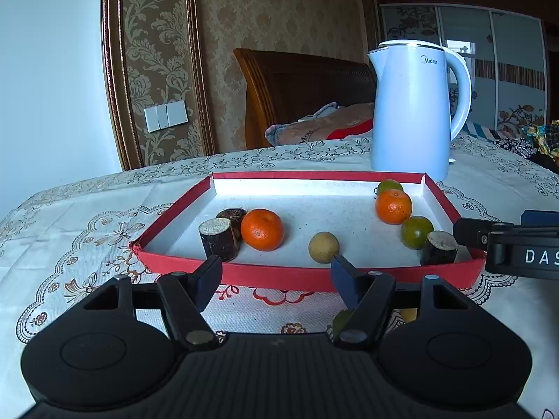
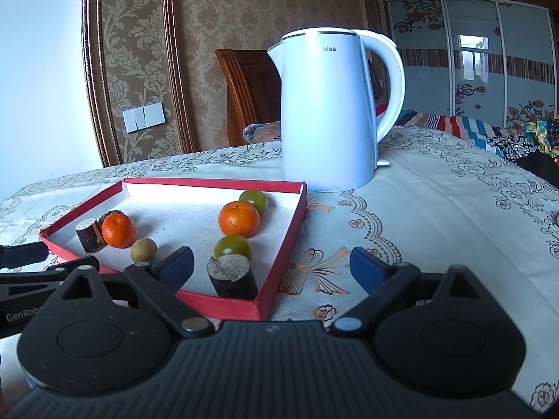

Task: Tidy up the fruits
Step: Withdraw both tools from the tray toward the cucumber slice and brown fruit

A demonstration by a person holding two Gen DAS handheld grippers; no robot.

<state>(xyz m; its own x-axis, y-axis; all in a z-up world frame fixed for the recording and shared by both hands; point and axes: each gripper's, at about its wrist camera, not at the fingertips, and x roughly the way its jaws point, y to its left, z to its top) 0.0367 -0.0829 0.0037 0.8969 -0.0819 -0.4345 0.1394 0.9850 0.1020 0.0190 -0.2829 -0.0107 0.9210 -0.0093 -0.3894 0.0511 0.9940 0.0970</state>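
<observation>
A shallow red tray (image 1: 244, 272) (image 2: 279, 262) holds the fruit. Two orange mandarins (image 1: 262, 229) (image 1: 393, 206), two green mandarins (image 1: 416, 232) (image 1: 389, 185), a tan round fruit (image 1: 324, 247) and dark sugarcane stubs (image 1: 218, 238) (image 1: 439, 247) lie in it. My left gripper (image 1: 276, 272) is open and empty, just before the tray's near rim. My right gripper (image 2: 270, 267) is open and empty over the tray's right near corner, close to a stub (image 2: 232, 276). A green fruit (image 1: 340, 321) and a yellowish one (image 1: 409, 314) lie on the cloth, half hidden by the left fingers.
A white electric kettle (image 1: 415, 104) (image 2: 332, 111) stands behind the tray on the embroidered white tablecloth (image 2: 436, 216). The right gripper's body (image 1: 524, 248) shows at the left view's right edge. A wooden headboard and bedding lie beyond the table.
</observation>
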